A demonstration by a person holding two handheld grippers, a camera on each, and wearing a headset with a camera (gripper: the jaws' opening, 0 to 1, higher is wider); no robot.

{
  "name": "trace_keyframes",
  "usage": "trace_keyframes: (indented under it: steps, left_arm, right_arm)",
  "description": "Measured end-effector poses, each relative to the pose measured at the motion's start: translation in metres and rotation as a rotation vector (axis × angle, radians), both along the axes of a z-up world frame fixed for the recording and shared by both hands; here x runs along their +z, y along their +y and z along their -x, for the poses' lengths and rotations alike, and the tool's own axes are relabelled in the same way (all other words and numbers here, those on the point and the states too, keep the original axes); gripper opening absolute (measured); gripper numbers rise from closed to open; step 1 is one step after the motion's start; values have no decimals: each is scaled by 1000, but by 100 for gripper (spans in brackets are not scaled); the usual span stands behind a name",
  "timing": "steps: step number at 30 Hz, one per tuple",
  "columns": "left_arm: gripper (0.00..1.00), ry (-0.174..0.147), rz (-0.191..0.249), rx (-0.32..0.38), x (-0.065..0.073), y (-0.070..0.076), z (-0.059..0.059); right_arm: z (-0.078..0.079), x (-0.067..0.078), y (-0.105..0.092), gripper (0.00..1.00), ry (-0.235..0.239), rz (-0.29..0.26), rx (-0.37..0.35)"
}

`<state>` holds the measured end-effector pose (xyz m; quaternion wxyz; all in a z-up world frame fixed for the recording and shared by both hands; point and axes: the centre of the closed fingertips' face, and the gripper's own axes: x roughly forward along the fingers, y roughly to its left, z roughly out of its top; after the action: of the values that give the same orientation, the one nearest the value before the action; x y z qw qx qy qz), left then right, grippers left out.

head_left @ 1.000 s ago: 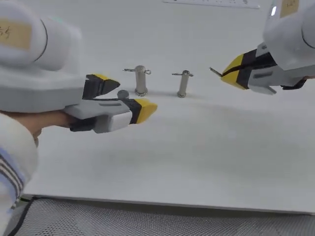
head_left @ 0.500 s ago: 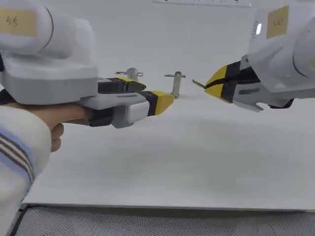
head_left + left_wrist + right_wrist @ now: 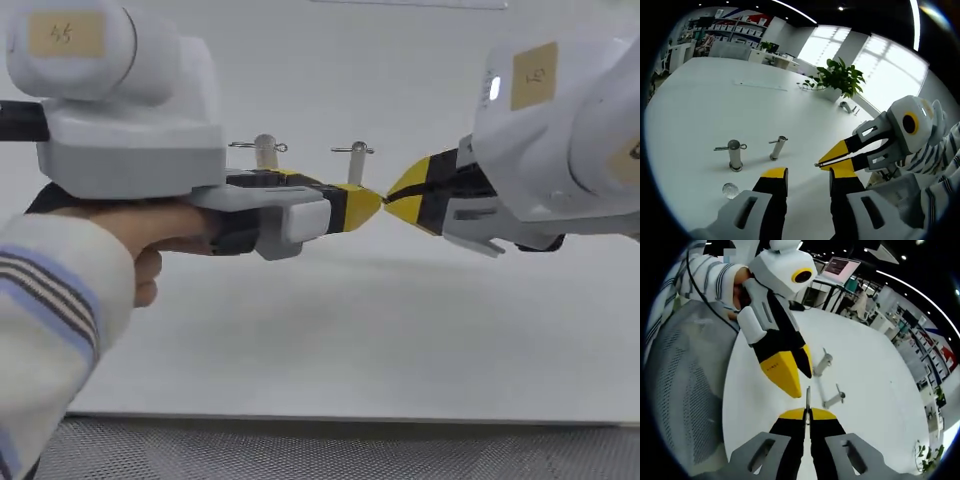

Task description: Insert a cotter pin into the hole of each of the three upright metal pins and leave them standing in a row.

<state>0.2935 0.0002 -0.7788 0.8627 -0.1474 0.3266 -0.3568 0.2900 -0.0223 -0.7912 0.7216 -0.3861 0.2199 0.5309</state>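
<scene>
Your white table [image 3: 420, 330] carries wide pin [image 3: 734, 156] and slim pin [image 3: 776, 149], both upright, cotter-pinned; shiny round piece [image 3: 730, 190] beside wide pin.

Handwritten "45" stands on a tan sticker [image 3: 65, 35] atop the left tongs [image 3: 364, 205]; the other sticker [image 3: 531, 76], on the right tongs [image 3: 397, 204], bears an unreadable mark.

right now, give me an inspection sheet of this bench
surface: white table.
job's things: pin upright, cotter through it; second pin the same; third cotter held; round shiny piece, cannot tell what.
clutter: long strip far back.
grippers: left gripper open, nothing in it; right gripper shut on the third cotter; tips close together.
cables: black cable by the sleeve.
surroundings: plant, windows.
</scene>
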Motion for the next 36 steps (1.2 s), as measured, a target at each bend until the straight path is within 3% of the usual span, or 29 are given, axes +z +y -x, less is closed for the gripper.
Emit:
trace_keyframes:
  steps: [2,4,7,14,17,20,25,28,36]
  left_arm:
    - [27,9,11,2,-1,-1,2]
    - [25,54,52,8,-1,-3,6]
    - [23,72,69,8,0,-4,7]
    - [22,83,90,16,2,-8,10]
    - [11,84,105,21,3,-8,11]
    - [10,75,97,24,1,-8,13]
    - [9,106,109,12,-1,-10,19]
    - [9,138,152,17,0,-13,22]
    - [2,151,228,20,8,-14,20]
  right_arm:
    - [2,1,3,2,2,-10,10]
    - [4,2,6,2,0,-21,24]
    - [6,3,9,2,-8,-22,34]
    - [7,5,13,2,-30,-16,65]
    - [8,6,13,2,-38,-13,74]
    - [10,6,13,2,-40,-10,80]
    - [13,6,13,2,-50,-2,102]
    - [14,7,14,2,-55,0,114]
    - [16,8,15,2,-60,-1,127]
